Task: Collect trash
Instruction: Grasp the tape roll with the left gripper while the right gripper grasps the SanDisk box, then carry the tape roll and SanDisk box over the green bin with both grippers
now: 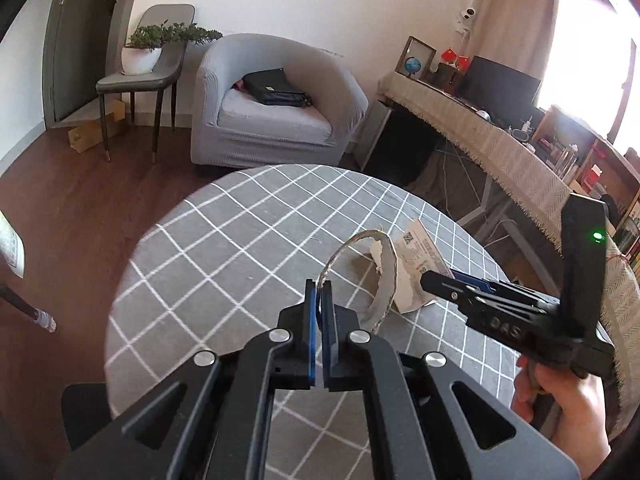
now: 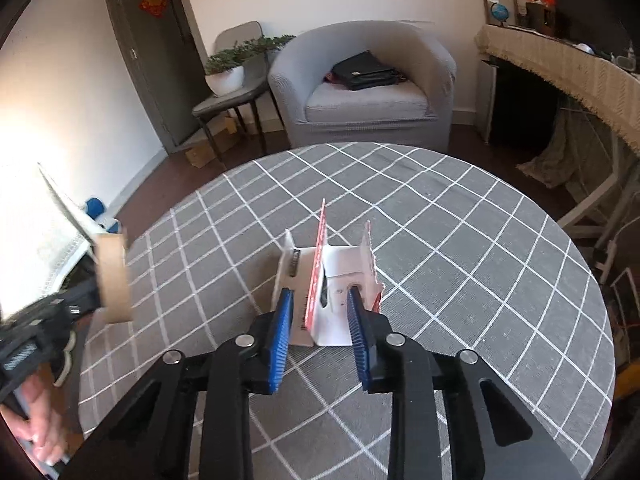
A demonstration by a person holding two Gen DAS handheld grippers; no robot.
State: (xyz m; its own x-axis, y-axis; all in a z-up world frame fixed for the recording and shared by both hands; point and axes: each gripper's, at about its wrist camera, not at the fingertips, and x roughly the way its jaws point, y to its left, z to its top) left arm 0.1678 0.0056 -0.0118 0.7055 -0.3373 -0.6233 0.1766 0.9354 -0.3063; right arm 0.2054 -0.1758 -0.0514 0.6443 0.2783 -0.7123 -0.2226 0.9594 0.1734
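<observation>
My left gripper is shut on the rim of an empty cardboard tape ring and holds it just above the round grey checked table. The ring also shows in the right wrist view at the left, lifted off the table. My right gripper is open, its blue pads either side of a torn white and red paper package standing on the table. In the left wrist view the right gripper reaches in from the right over that paper.
A grey armchair with a black bag stands beyond the table. A grey chair with a potted plant is at the back left. A desk with a fringed cloth runs along the right. Wooden floor surrounds the table.
</observation>
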